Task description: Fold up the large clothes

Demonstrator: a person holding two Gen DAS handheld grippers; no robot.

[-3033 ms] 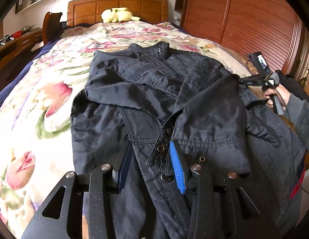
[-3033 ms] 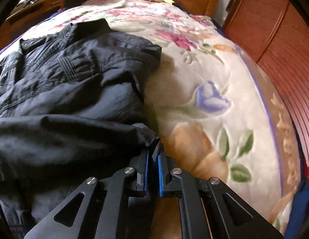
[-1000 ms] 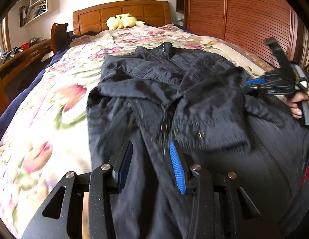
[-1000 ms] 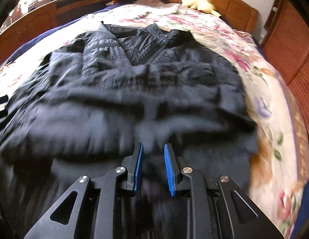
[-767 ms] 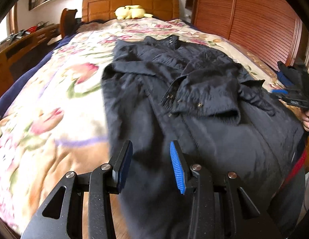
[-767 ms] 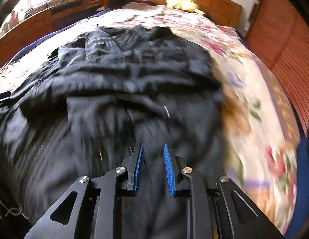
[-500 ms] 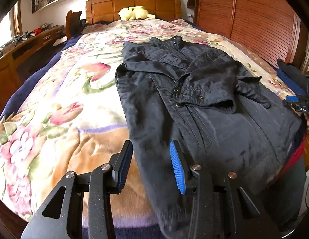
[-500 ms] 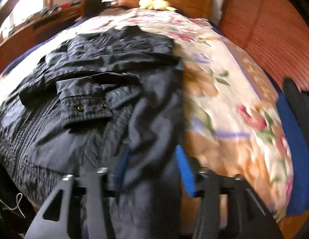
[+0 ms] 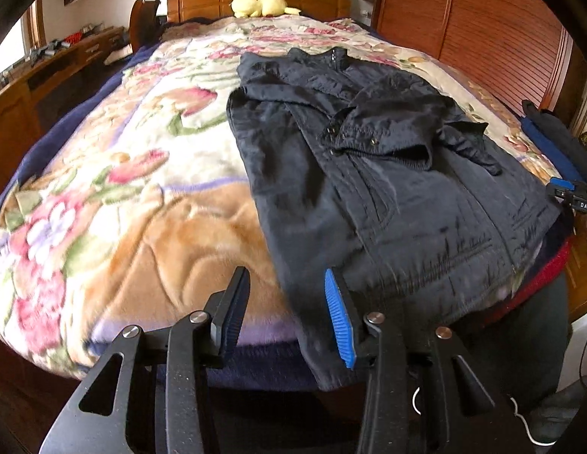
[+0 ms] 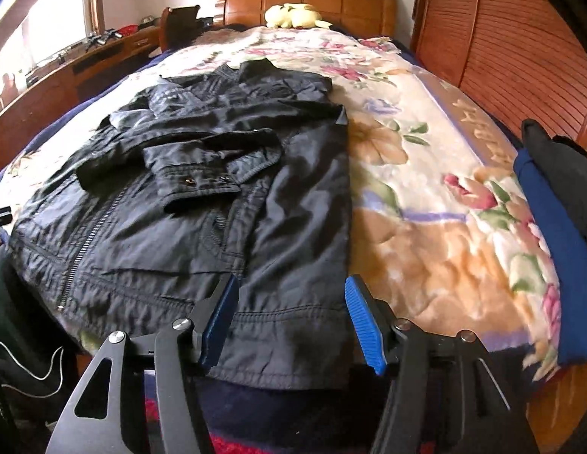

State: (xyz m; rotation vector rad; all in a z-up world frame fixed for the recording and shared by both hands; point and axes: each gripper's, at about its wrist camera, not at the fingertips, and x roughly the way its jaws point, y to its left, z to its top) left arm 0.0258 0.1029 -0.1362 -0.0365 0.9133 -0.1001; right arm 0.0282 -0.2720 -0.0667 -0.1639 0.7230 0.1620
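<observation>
A black jacket (image 9: pixel 369 189) (image 10: pixel 218 208) lies face up on the floral blanket (image 9: pixel 123 189), collar toward the headboard. Both sleeves are folded across its chest, and a cuff with snaps (image 10: pixel 202 185) lies on top. My left gripper (image 9: pixel 286 276) hovers open over the hem's left corner at the foot of the bed, its pads clear of the cloth. My right gripper (image 10: pixel 292 282) is over the hem's right corner. Its jaws are opening, with the hem below them and nothing pinched. It also shows at the right edge of the left wrist view, as the right gripper (image 9: pixel 569 193).
A yellow plush toy (image 9: pixel 261 3) rests by the wooden headboard. A slatted wooden wardrobe (image 9: pixel 482 38) runs along the right side, a desk (image 9: pixel 66 56) along the left. Folded blue and dark clothes (image 10: pixel 550 227) lie at the bed's right edge. A person's legs (image 9: pixel 539 321) stand at the foot.
Both grippers have drawn back from the jacket's middle to the foot of the bed. The right gripper's jaws have spread wide, and the sleeve it held three seconds ago lies across the chest.
</observation>
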